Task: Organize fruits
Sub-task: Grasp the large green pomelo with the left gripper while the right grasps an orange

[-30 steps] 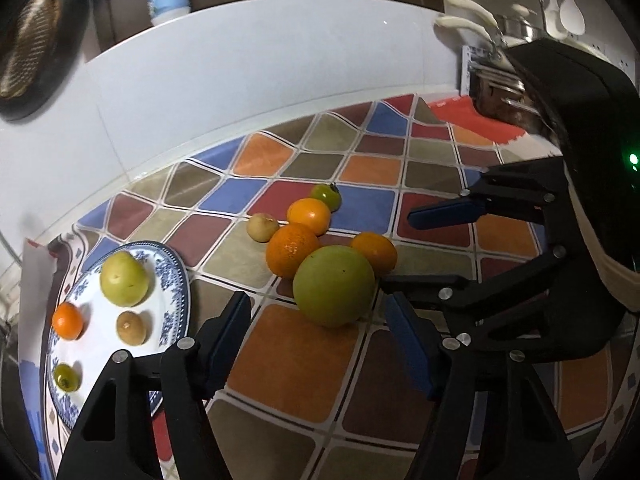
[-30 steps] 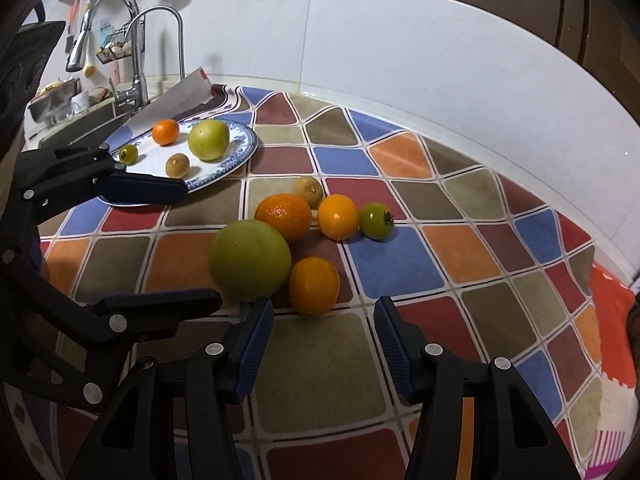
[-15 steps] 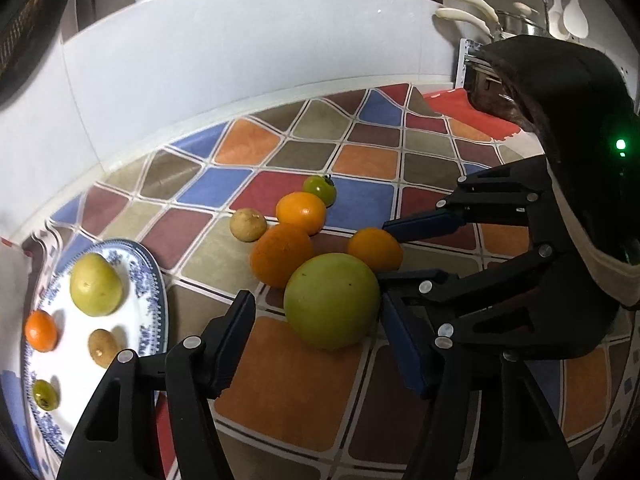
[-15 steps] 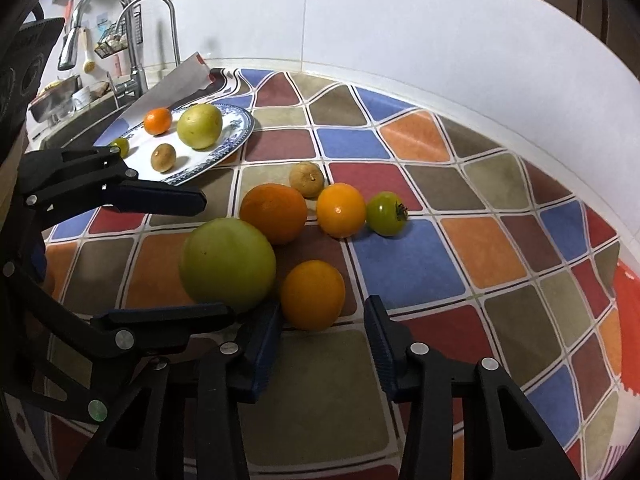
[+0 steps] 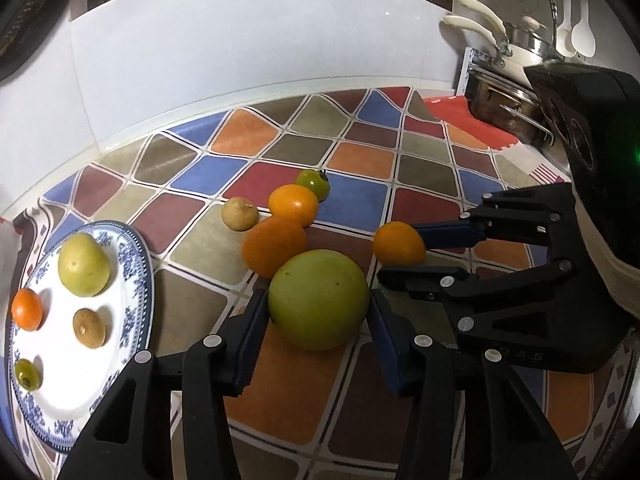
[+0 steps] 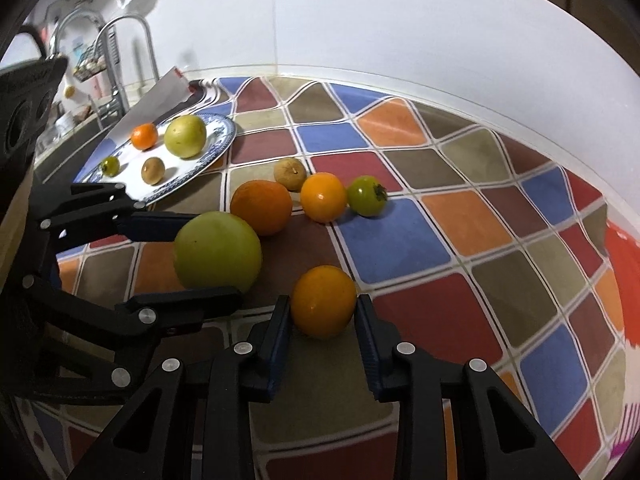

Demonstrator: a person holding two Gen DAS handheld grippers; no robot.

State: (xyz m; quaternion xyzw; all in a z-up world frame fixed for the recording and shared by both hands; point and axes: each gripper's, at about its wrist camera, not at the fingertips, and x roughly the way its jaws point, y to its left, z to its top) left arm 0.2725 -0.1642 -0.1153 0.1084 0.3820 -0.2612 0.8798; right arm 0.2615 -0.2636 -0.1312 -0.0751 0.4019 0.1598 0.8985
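A big green fruit [image 5: 318, 299] sits on the checkered cloth between the fingers of my left gripper [image 5: 316, 316], which touch its sides. It also shows in the right wrist view [image 6: 217, 251]. A small orange [image 6: 323, 301] sits between the fingers of my right gripper [image 6: 322, 318], which close on its sides; it shows in the left wrist view [image 5: 399, 243] too. Behind lie a larger orange [image 5: 274, 245], another orange [image 5: 293, 205], a brown fruit [image 5: 240, 213] and a green tomato [image 5: 313, 183]. A blue-rimmed plate [image 5: 138, 264] at left holds several fruits.
A white backsplash wall runs behind the cloth. Pots and ladles [image 5: 516, 56] stand at the far right in the left wrist view. A sink tap [image 6: 120, 52] stands beyond the plate [image 6: 224, 136] in the right wrist view.
Both grippers moved forward and closed in. The left one now brackets the big green fruit and the right one brackets the small orange, which has shifted away from the green fruit.
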